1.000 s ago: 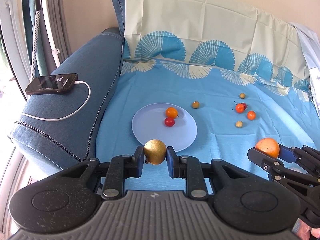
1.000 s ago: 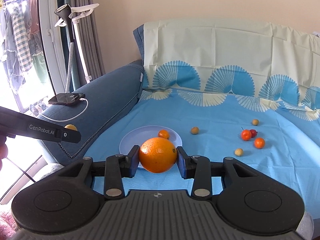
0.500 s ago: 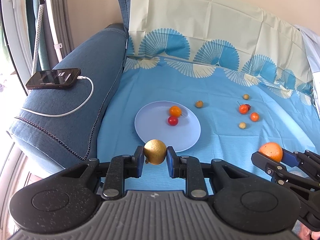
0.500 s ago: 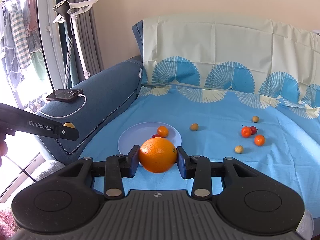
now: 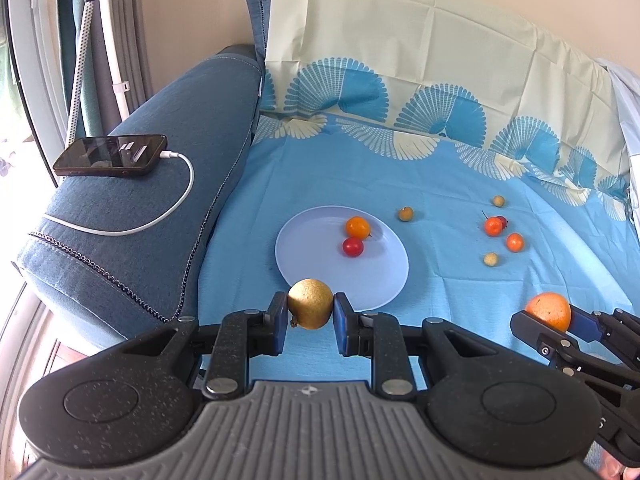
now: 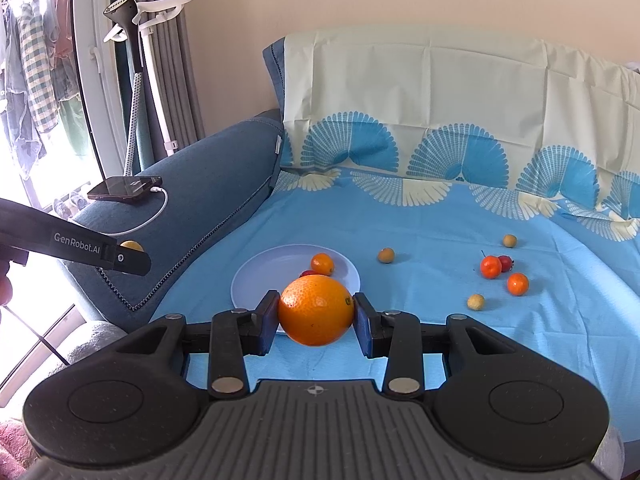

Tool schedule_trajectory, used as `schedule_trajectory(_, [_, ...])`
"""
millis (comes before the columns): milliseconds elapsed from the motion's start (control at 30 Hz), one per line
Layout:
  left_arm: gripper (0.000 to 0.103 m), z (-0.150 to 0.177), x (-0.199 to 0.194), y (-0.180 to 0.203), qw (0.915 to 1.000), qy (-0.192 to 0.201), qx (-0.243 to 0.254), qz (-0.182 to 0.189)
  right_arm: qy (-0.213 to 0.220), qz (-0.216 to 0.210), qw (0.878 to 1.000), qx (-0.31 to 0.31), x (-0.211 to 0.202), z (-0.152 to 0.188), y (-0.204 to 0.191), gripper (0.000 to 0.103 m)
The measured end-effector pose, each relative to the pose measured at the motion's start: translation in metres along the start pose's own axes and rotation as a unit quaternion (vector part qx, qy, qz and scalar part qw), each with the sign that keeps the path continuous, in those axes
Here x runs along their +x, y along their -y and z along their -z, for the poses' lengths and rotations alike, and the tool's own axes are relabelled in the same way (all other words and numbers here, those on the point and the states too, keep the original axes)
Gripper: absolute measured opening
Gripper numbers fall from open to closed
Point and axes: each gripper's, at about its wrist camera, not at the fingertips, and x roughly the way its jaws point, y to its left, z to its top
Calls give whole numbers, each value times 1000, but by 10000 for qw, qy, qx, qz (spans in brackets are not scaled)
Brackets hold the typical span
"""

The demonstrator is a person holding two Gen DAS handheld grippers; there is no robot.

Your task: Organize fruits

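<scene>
Left wrist view: the left gripper (image 5: 310,316) clamps a speckled golden-brown fruit (image 5: 310,309) between its blue pads at lower center of the frame, held in front of the near rim of a pale blue plate (image 5: 316,264). The plate sits at mid-frame on a blue sheet (image 5: 360,172) and carries a small orange tomato (image 5: 357,227) touching a red cherry tomato (image 5: 353,247). To the right of the plate, on the sheet, lie a yellow-brown berry (image 5: 406,213), a pale berry (image 5: 498,201) further right, an orange tomato with a red one behind it (image 5: 493,225), another orange tomato (image 5: 515,242) and a pale berry (image 5: 491,259) below them. At the lower right edge, the right gripper (image 5: 554,320) grips a large orange (image 5: 548,310). A black phone (image 5: 110,155) on a white charging cable (image 5: 168,208) rests on the blue sofa arm (image 5: 152,200) at left.

Right wrist view: the right gripper (image 6: 316,318) is closed on the large orange (image 6: 316,310) at lower center, hiding part of the plate (image 6: 260,276) behind it. The small orange tomato (image 6: 322,263) shows on the plate, the red one only as a sliver. The loose fruits are scattered on the sheet (image 6: 420,232) at right of center. At the left edge the left gripper (image 6: 124,254), marked GenRobot.AI, shows a sliver of the golden fruit (image 6: 132,245) behind its finger. The phone (image 6: 125,189) lies on the sofa arm (image 6: 208,200); a garment steamer (image 6: 132,80) stands at upper left.
</scene>
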Motion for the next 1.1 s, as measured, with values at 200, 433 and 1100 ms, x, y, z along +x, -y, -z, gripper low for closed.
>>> schedule_trajectory(200, [26,-5,5,-4,10000,-10,-72,-28,-44,-16,10000,-9,4,-3,0,41])
schedule_trajectory(433, [26,-16,15,-9,9999,-23,-129,-41,-93,-75,9999,-35,13,-7,-1,41])
schedule_trajectory(1100, [26,-52,86,1,9993,-352,-98,15,-362,-94,9993,-3,81,-22,2,41])
